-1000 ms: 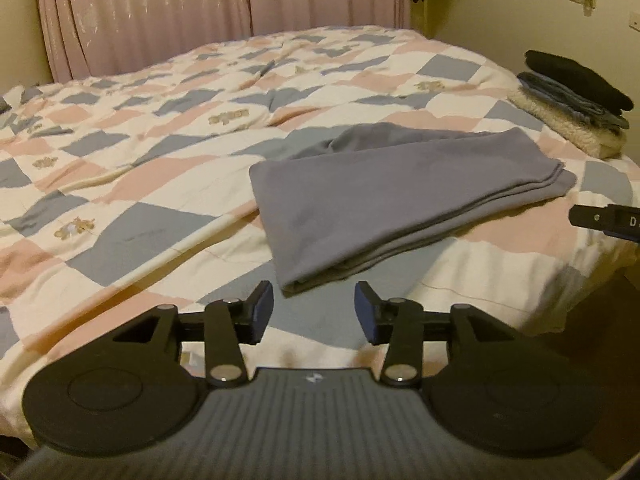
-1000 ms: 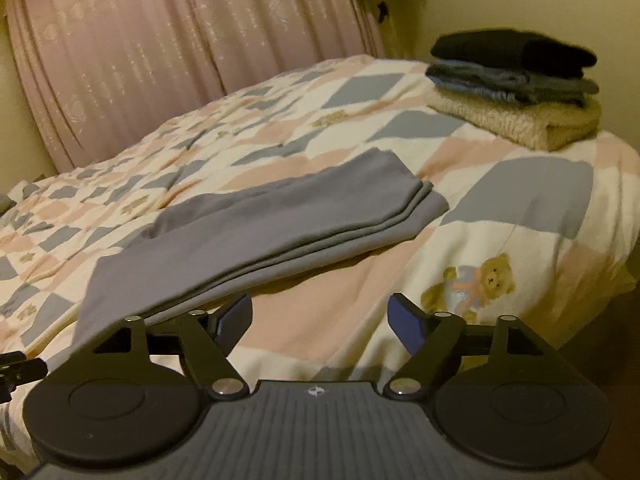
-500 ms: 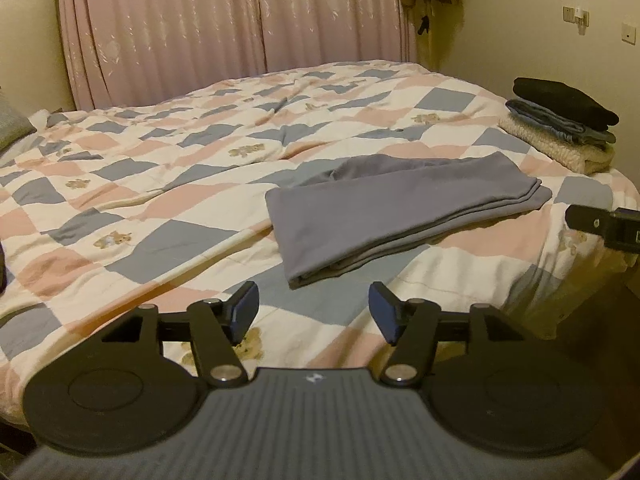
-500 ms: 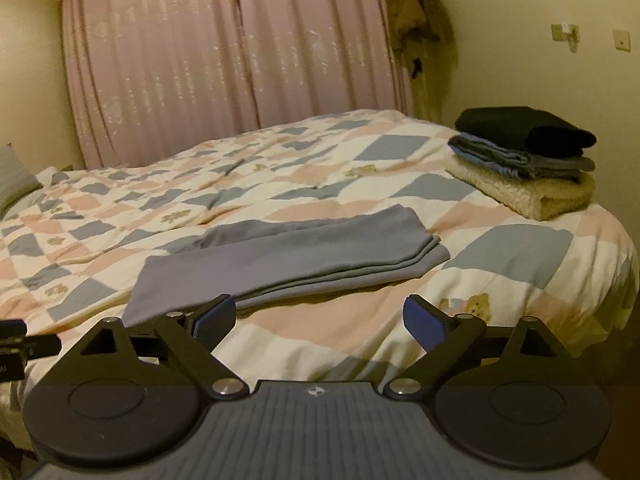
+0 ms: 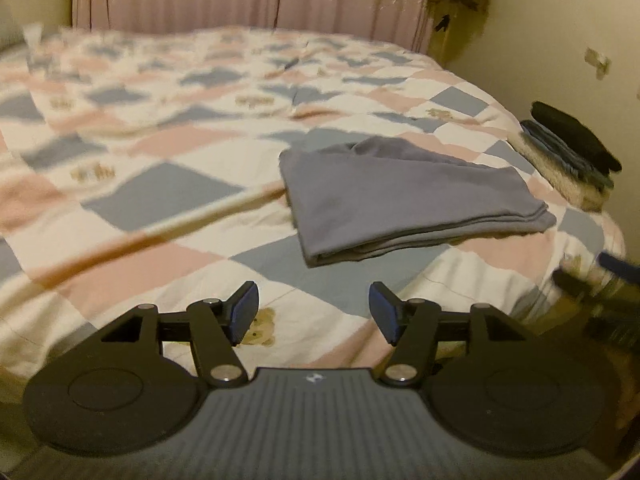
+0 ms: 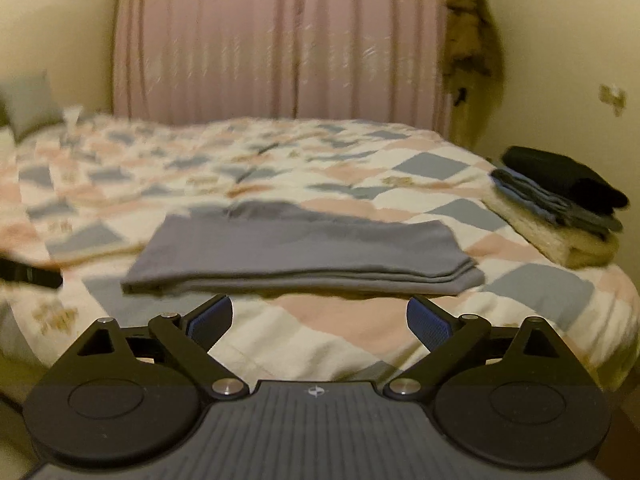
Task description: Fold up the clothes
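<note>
A grey garment (image 5: 404, 196) lies folded in layers on the checked quilt (image 5: 168, 200), right of centre in the left wrist view. In the right wrist view the grey garment (image 6: 304, 256) stretches across the middle of the bed. My left gripper (image 5: 313, 312) is open and empty, held back from the garment's near edge above the bed's front. My right gripper (image 6: 319, 322) is open and empty too, short of the garment's front fold. Part of the right gripper (image 5: 600, 280) shows blurred at the right edge, and the left gripper (image 6: 32, 276) shows at the left edge.
A stack of folded clothes (image 6: 560, 208), black on blue on cream, sits at the bed's right corner near the wall. Pink curtains (image 6: 280, 40) hang behind the bed. A brown garment (image 6: 472, 40) hangs in the corner. A grey pillow (image 6: 28, 108) lies at the far left.
Both grippers have drawn back and up from the garment and opened wider. The views have swung, so the garment looks farther off. The garment itself has not moved.
</note>
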`<control>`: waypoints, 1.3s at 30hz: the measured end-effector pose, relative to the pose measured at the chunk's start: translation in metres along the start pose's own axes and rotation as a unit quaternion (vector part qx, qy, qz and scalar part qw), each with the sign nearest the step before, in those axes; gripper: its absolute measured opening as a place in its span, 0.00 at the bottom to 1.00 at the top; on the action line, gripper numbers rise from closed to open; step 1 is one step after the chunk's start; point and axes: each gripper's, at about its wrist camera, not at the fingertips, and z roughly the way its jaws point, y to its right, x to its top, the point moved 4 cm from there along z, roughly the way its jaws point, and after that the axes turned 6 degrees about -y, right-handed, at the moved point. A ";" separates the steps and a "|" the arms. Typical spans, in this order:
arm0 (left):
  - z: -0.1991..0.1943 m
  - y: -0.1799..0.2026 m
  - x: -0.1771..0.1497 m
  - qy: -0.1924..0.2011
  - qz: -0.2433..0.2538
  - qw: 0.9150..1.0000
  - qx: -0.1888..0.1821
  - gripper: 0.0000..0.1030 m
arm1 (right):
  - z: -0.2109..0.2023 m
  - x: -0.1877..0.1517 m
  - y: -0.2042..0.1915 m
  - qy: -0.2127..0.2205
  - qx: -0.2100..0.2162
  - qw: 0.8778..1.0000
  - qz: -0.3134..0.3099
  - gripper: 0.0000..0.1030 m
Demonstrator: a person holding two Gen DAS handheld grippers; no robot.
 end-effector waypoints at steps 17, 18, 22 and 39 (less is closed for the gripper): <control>0.138 -0.072 0.102 -0.099 -0.087 0.985 -0.111 0.56 | 0.117 -0.005 -0.205 0.032 0.023 0.932 -0.361 0.65; 0.148 -0.072 0.106 -0.107 -0.093 0.983 -0.118 0.56 | 0.123 -0.006 -0.209 0.027 0.013 0.929 -0.368 0.64; 0.179 -0.079 0.120 -0.123 -0.127 0.973 -0.147 0.55 | 0.136 -0.010 -0.217 0.025 -0.008 0.926 -0.377 0.64; 0.226 -0.080 0.155 -0.120 -0.162 0.960 -0.192 0.21 | 0.159 -0.011 -0.218 0.043 -0.035 0.927 -0.372 0.20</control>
